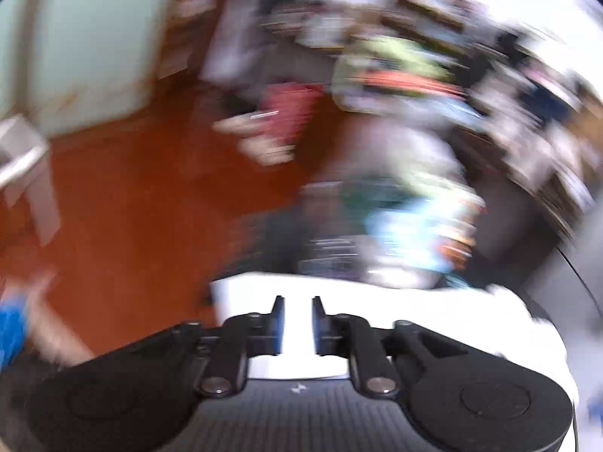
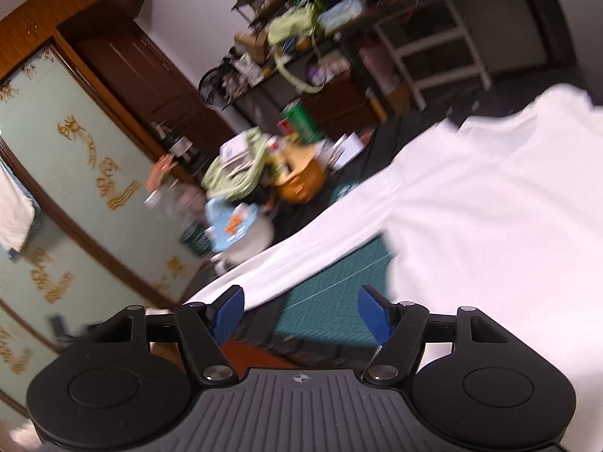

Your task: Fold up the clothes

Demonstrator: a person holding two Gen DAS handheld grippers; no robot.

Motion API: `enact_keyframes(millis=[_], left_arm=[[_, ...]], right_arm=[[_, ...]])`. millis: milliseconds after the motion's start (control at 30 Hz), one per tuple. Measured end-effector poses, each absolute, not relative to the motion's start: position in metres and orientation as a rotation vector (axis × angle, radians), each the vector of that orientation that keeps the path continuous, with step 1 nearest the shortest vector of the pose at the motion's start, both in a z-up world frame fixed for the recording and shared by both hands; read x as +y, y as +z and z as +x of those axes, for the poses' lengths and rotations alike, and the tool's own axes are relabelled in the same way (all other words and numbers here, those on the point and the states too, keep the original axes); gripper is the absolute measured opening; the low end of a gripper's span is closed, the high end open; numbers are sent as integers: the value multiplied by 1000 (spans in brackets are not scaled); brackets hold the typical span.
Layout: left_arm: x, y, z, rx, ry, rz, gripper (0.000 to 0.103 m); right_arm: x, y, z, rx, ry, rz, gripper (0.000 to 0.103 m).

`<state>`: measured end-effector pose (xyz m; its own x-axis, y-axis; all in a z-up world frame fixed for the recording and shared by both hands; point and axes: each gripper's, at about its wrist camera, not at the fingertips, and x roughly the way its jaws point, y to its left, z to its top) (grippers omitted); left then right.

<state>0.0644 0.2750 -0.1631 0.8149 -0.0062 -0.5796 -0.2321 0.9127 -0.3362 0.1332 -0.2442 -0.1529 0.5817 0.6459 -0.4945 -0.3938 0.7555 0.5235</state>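
A white garment (image 2: 490, 203) lies spread over a teal mat (image 2: 339, 293) in the right wrist view, with one long sleeve (image 2: 286, 260) running down to the left. My right gripper (image 2: 301, 312) is wide open just above the mat. Its left finger pad (image 2: 228, 312) sits by the sleeve end, and nothing is between the pads. The left wrist view is heavily motion-blurred. There my left gripper (image 1: 297, 324) hangs over the white garment (image 1: 377, 320) with a narrow gap between its pads. White cloth shows through the gap, and no grip on it is visible.
A red-brown floor (image 1: 132, 196) lies to the left. A cluttered pile of bags and boxes (image 2: 264, 173) sits beyond the mat, with shelves (image 2: 433, 45) behind it. A pale green wardrobe door (image 2: 68, 173) and a dark wooden door (image 2: 150, 75) stand at left.
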Motion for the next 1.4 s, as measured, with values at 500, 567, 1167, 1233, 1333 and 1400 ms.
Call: enact_keyframes(millis=[500,567,1167,1233,1333,1400], left_arm=[[55,-223,438,790,-466,14,56],[53,-239,455,819,-456,45,56],[70,-280,456,816,-590,167,0],[68,-278,455,804,-545,198,0],[70,-276,447,786,-459,235,0],[75,-276,442,795,-448,200,0]], right_arm=[[-305,-154,295,578,637,37,44],[-291,-168,356,651,651,100,43],[-245,-267,565,1097,561,583,2],[-241,-265,567,1069,566,537,1],[-236,-261,569,1028,573,468,1],[-232,-258,571,1000,577,422,1]])
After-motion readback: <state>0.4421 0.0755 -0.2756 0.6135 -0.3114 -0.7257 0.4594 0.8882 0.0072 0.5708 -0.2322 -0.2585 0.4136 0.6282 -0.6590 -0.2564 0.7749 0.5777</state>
